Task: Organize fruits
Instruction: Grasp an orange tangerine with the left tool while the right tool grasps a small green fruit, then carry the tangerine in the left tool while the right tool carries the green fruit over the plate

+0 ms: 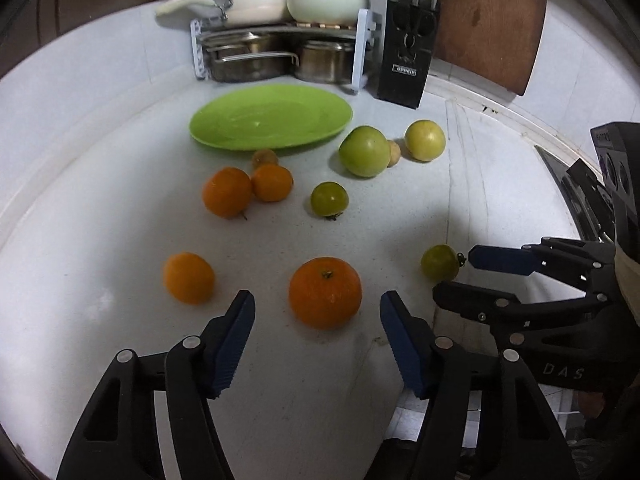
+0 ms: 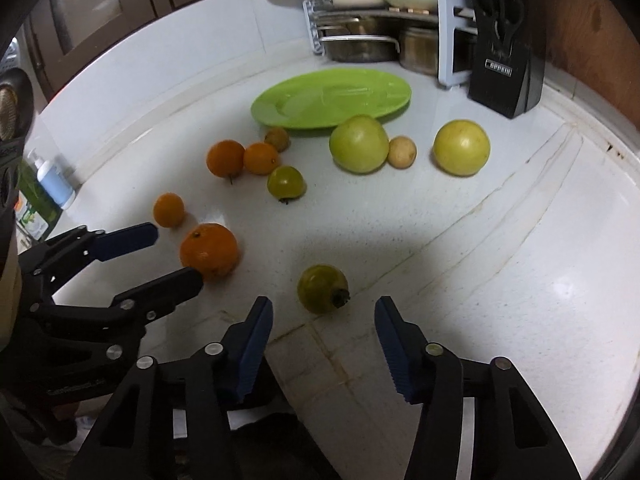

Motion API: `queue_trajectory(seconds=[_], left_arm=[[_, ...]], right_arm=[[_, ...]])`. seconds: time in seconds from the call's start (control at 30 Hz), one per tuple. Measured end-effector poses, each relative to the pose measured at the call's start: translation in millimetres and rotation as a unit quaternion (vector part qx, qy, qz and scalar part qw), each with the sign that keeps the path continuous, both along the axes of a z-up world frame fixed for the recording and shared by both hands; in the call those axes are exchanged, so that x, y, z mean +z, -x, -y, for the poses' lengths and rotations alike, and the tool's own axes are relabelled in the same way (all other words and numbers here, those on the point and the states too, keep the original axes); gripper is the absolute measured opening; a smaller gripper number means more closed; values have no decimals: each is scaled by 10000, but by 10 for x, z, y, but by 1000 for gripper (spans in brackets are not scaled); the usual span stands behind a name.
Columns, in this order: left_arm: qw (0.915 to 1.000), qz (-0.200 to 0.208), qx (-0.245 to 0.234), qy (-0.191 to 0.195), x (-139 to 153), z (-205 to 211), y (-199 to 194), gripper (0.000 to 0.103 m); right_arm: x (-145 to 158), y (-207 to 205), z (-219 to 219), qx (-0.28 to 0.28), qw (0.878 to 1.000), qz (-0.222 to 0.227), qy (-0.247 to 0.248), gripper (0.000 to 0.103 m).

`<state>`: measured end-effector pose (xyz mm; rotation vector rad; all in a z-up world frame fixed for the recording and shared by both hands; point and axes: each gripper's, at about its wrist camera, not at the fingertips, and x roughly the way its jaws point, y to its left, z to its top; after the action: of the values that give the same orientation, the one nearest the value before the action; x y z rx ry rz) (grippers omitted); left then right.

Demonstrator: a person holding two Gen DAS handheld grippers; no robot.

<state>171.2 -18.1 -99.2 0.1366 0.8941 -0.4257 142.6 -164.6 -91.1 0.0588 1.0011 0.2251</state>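
My left gripper (image 1: 318, 312) is open, its tips on either side of a large orange (image 1: 325, 293) on the white counter. My right gripper (image 2: 324, 314) is open just short of a small green fruit (image 2: 322, 289). That fruit (image 1: 439, 263) and the right gripper (image 1: 456, 276) show at the right in the left wrist view. The large orange (image 2: 209, 253) and the left gripper (image 2: 176, 254) show at the left in the right wrist view. An empty green plate (image 1: 271, 117) lies further back, also in the right wrist view (image 2: 332, 98). More oranges (image 1: 227, 197) and green fruits (image 1: 364, 151) lie scattered between.
A dish rack with pots (image 1: 280, 48), a black knife block (image 1: 406, 56) and a wooden board (image 1: 492, 20) stand at the back. A soap bottle (image 2: 54, 182) stands at the left counter edge. A sink rim (image 1: 568, 184) lies at the right.
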Motion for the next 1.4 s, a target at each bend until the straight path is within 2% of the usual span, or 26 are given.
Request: queue_trajectory(seconds=[0.3, 0.5, 1.03, 1.23, 1.4], left_arm=[[9995, -244, -147, 136, -72, 22, -126, 54], [9994, -283, -171, 115, -98, 21, -146, 42], [9997, -150, -126, 130, -50, -12, -130, 41], [9998, -94, -24, 184, 83, -100, -177, 41], [9997, 158, -58, 200, 269, -171, -305, 41]], right_arm=[[-67, -91, -27, 23, 10000, -88, -30, 42], [-69, -121, -39, 41, 10000, -81, -34, 33], [-35, -151, -60, 21, 10000, 60, 2, 29], [73, -168, -96, 23, 9999, 151, -49, 29], [232, -287, -168, 22, 9994, 316, -120, 29]])
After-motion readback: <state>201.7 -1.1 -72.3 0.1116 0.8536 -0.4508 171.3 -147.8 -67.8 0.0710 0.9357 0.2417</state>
